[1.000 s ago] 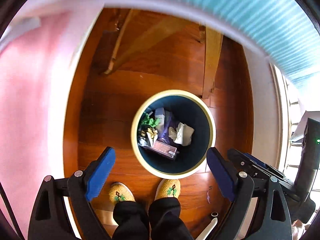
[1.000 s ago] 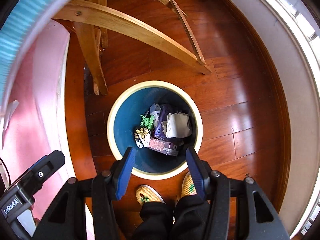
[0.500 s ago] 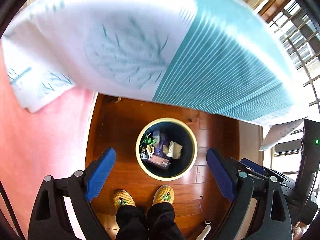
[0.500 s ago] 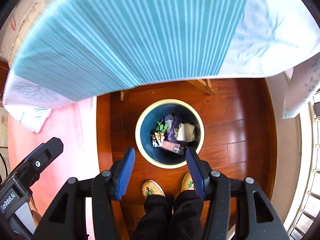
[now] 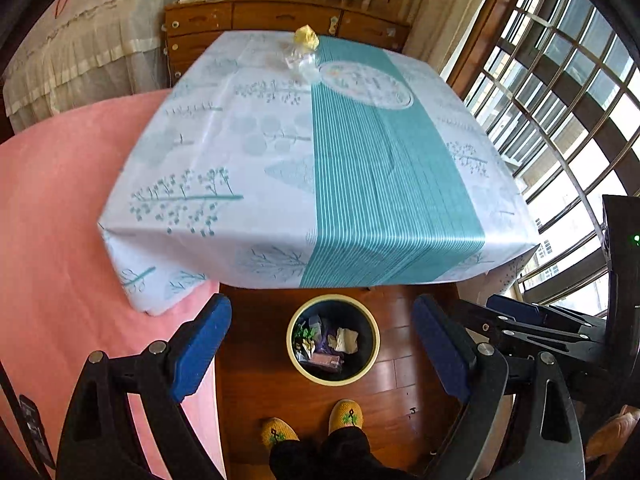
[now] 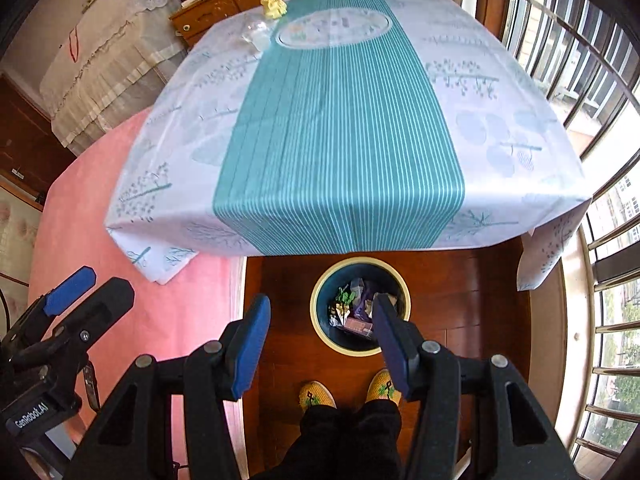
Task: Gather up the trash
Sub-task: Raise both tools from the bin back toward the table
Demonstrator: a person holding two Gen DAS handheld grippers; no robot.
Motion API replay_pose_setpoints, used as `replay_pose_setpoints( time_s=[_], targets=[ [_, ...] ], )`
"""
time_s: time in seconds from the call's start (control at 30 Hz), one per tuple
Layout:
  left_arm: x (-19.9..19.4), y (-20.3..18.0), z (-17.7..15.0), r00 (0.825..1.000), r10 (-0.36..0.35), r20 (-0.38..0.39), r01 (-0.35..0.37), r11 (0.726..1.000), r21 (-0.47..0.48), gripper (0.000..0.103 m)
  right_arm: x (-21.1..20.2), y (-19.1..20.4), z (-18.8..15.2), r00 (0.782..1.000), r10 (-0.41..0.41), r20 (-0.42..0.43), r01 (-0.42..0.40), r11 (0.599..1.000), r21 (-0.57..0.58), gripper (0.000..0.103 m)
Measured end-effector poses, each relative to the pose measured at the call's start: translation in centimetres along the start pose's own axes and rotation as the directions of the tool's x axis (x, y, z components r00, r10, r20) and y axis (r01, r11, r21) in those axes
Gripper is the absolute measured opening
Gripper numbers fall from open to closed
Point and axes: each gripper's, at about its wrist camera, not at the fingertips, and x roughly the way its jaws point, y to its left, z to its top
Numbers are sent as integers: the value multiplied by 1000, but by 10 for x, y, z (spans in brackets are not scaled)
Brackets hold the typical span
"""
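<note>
Both the left gripper (image 5: 322,350) and the right gripper (image 6: 316,338) hang with fingers apart and nothing between them, above the trash bin (image 5: 333,339) on the wooden floor (image 5: 256,376) below the counter's near edge. At the far edge of the cloth-covered counter (image 6: 340,120), a yellow crumpled wad (image 6: 273,5) sits just beside a clear crumpled wrapper (image 6: 256,34).

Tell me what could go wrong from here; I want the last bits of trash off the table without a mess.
The crumpled yellow paper wad and clear crinkled plastic wrapper lie at the far edge of the teal-striped tablecloth; a long reach could nudge them off the back. The plastic looks slippery and thin, so the open left gripper or open right gripper might pinch cloth instead. The round cream-rimmed bin sits on the floor at the table's near edge, so a hasty drop may miss.
</note>
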Motion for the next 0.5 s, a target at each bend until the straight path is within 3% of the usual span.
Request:
replay_pose_setpoints(
  time_s=[0.23, 0.5],
  targets=[
    [-66, 7, 40, 991, 9, 135, -14, 999, 35, 91, -60, 28, 32, 989, 4, 147, 2, 999, -39, 54],
    [-98, 19, 82, 972, 8, 236, -20, 999, 48, 91, -98, 48, 69, 958, 20, 288, 3, 997, -77, 54]
  ],
)
